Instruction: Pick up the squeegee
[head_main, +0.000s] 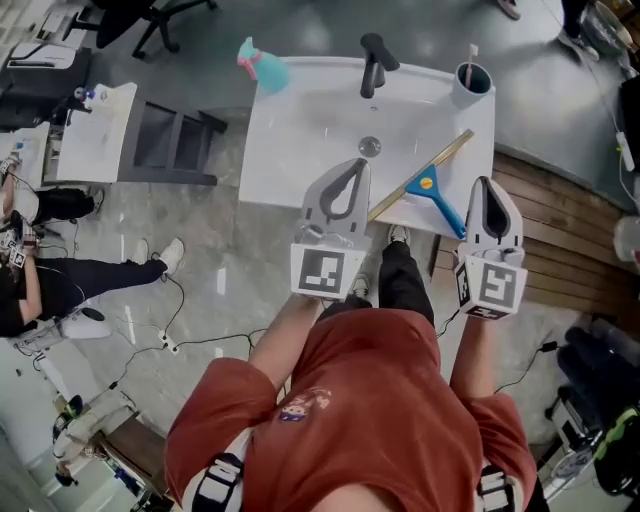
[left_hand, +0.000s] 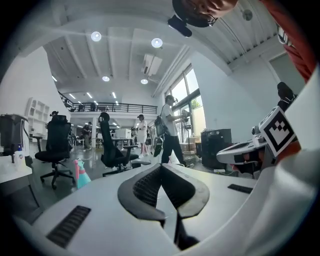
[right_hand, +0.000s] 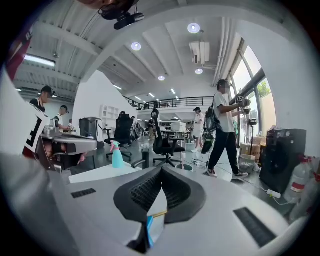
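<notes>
Our right gripper (head_main: 487, 185) has its jaws pressed together with nothing between them, and our left gripper (head_main: 353, 165) is likewise closed and empty. Both hover side by side over the near edge of the white sink top (head_main: 290, 130). We see the squeegee (head_main: 428, 183) lying on that top, between the two grippers and below them. Its blue handle points toward the right gripper's left side, and its blade slants from beside the left gripper away ahead of the right one.
</notes>
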